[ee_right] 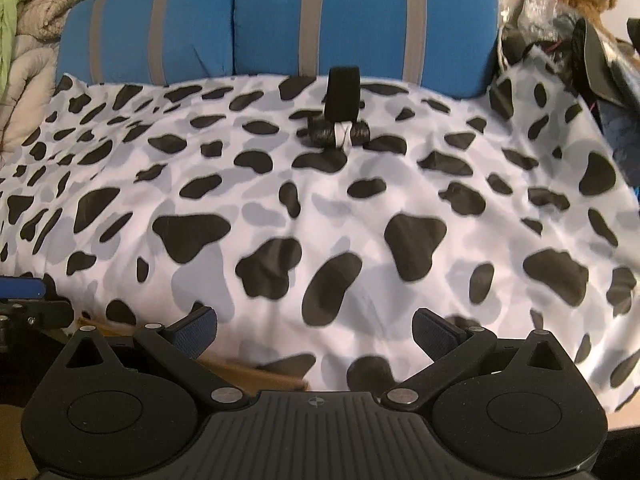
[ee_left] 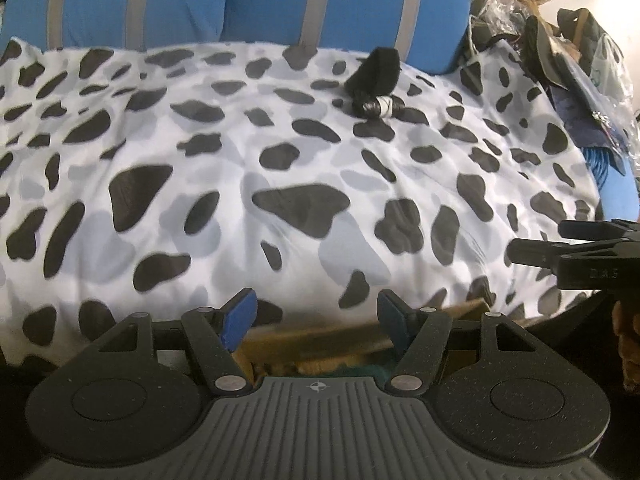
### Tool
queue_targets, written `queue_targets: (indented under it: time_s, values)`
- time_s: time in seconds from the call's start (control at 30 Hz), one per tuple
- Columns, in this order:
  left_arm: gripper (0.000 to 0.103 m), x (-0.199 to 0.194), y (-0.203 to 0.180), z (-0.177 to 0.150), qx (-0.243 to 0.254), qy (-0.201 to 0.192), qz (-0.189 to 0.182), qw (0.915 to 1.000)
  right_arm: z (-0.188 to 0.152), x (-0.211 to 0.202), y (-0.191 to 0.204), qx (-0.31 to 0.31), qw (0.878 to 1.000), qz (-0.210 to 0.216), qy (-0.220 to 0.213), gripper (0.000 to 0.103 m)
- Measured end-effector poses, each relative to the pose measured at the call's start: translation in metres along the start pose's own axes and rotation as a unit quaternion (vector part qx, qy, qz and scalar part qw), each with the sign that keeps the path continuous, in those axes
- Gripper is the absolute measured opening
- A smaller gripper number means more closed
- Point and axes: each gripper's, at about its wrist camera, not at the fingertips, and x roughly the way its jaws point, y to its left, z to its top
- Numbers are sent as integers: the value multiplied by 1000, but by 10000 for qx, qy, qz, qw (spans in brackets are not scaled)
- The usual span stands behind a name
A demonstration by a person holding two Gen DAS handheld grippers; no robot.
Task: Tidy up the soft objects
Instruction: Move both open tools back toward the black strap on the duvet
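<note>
We're holding both the left claw and right claw spread wide with nothing gripped at the near edge of the cow-print blanket, spread flat across the bed but unfolded, so folding looks not yet started.

Both wrist views low, facing pillows; shared bedspread
</note>
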Motion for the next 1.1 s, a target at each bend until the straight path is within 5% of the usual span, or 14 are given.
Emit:
queue_targets:
  time_s: [0.43, 1.1]
  values:
    - [66, 17, 9, 29, 166, -362, 45, 9992, 24, 31, -10, -164, 9997, -109, -143, 103]
    - [66, 66, 22, 75, 313, -383, 372, 9981, 62, 78, -21, -343, 9987, -161, -349, 103]
